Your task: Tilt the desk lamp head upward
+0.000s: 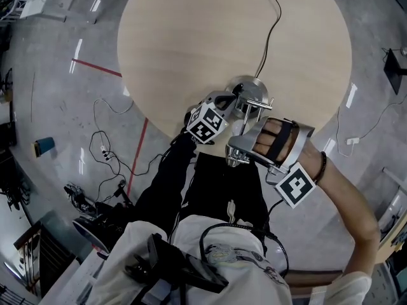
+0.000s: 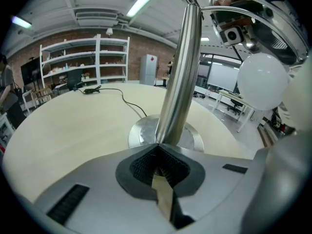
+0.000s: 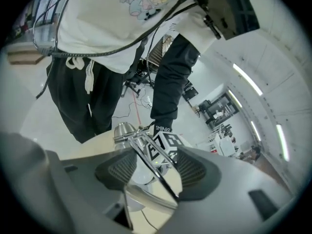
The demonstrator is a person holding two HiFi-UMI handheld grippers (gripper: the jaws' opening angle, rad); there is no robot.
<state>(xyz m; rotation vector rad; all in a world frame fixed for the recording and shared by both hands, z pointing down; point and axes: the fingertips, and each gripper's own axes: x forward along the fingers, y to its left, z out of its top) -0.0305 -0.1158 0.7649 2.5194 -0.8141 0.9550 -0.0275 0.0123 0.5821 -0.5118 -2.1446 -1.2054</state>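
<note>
Round pale wooden table (image 1: pixel 191 43): in the head view both grippers cover part of its near edge. The chrome desk lamp (image 1: pixel 253 91) stands close to that edge on its round base. Its black cable (image 1: pixel 272 27) runs away across the top and is cut off at the upper border.

The lamp head (image 2: pixel 275 28) is cropped at the top right of the left gripper view, with a white globe bulb (image 2: pixel 262 81) showing beneath it. From above, the tools mask most of it.

Left gripper (image 2: pixel 158 147): jaws closed tight on the lamp's upright stem (image 2: pixel 181 67), just above the base.

Right gripper (image 3: pixel 156 167): jaws spread wide and gripping nothing. Thin chrome rods (image 3: pixel 151 162) of the head's bracket cross the gap. Whether a rod touches a pad cannot be made out.
</note>
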